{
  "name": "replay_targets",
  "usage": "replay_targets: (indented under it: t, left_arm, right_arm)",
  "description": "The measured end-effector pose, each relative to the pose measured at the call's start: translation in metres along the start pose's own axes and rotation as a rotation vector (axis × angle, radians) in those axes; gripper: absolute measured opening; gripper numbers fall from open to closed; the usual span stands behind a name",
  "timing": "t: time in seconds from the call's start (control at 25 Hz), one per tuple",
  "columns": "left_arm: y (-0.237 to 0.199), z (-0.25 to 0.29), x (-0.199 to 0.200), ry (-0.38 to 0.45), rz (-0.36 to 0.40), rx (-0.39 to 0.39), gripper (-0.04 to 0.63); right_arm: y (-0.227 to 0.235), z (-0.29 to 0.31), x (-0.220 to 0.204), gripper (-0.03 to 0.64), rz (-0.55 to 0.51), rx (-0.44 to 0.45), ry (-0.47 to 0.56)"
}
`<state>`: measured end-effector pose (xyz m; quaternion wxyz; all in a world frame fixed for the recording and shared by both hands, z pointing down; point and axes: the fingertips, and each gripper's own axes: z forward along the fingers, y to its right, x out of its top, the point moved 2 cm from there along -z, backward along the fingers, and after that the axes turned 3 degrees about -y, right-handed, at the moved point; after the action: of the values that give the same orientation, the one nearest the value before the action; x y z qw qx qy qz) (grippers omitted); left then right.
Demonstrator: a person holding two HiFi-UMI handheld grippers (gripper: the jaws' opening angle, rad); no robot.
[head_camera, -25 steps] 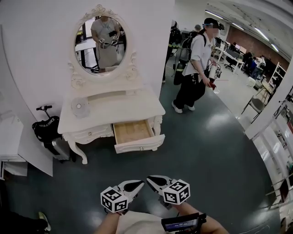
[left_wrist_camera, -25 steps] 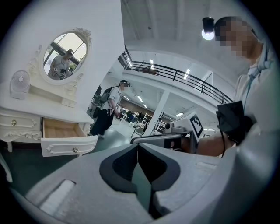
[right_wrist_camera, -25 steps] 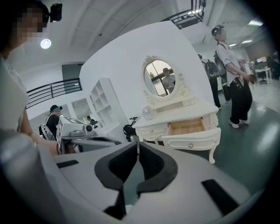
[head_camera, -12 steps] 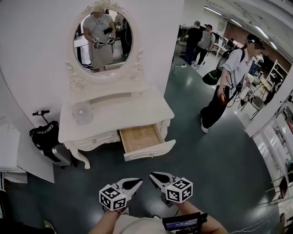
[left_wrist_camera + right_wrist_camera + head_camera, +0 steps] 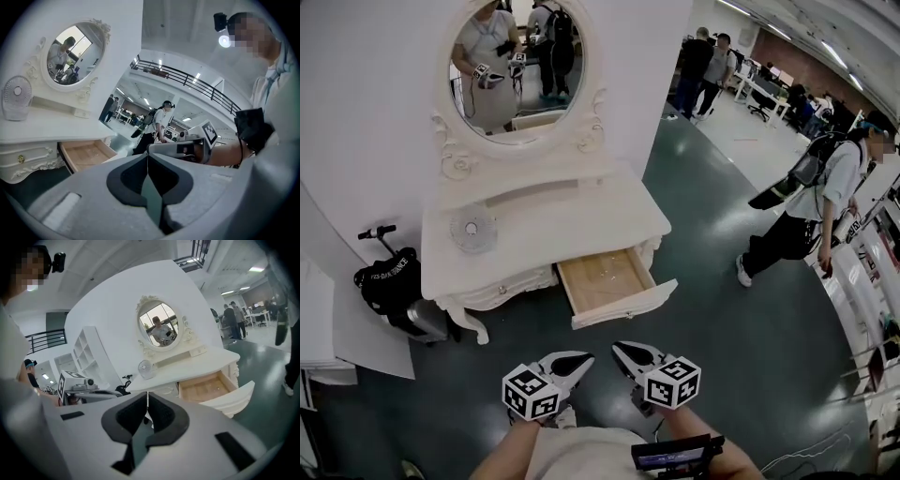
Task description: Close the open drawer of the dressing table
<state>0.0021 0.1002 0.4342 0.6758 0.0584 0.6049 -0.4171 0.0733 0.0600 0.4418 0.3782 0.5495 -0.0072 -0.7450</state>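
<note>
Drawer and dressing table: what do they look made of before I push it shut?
The drawer: bare pale wood inside, judging by the tan matt bottom and sides; its front is painted white. The dressing table: probably wood or board under smooth cream-white paint, with carved scrollwork; the core cannot be told.

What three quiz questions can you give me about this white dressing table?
1. True or false: the wood-lined drawer of the white dressing table is pushed fully in.
2. What stands on the tabletop? A) a small round white fan B) a red cup C) a book
3. Fill in: the left gripper and the right gripper are both ___ (open/shut).
Key: 1 false; 2 A; 3 shut.
</note>
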Motion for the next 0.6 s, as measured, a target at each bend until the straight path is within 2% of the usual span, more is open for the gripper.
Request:
replay_targets:
  t: [0.32,0.6]
  left_arm:
    - [-0.028,-0.012,-0.007,-0.003,-0.024,-0.015,0.011]
    - [-0.039,0.009,-0.007,-0.026,-0.044,-0.028,0.011]
  right_arm:
    - [0.003,0.008,-0.011,0.018,0.027,-0.065,-0.003]
    - [0.024,0.011,-0.009,0.018,0.031,-0.08,-0.029]
